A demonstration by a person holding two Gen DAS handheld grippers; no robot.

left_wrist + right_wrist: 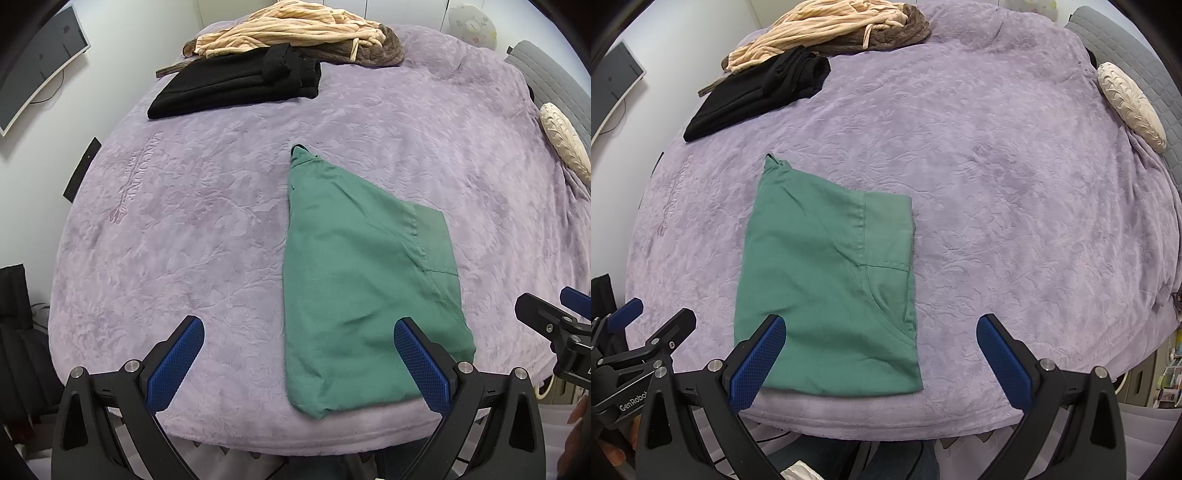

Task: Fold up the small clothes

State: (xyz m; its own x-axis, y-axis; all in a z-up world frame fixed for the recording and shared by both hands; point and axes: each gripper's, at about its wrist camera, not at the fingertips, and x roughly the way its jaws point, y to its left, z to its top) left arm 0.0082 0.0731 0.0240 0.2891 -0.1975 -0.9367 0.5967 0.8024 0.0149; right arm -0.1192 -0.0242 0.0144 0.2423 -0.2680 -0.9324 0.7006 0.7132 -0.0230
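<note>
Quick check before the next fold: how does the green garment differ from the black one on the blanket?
The green garment lies flat near the front edge, between the open left gripper and open right gripper; the black garment sits at the far side. The green one lies alone on the purple blanket; the black one touches the beige striped pile. The green one is spread wide, the black one bunched and thicker. Both appear folded.
</note>
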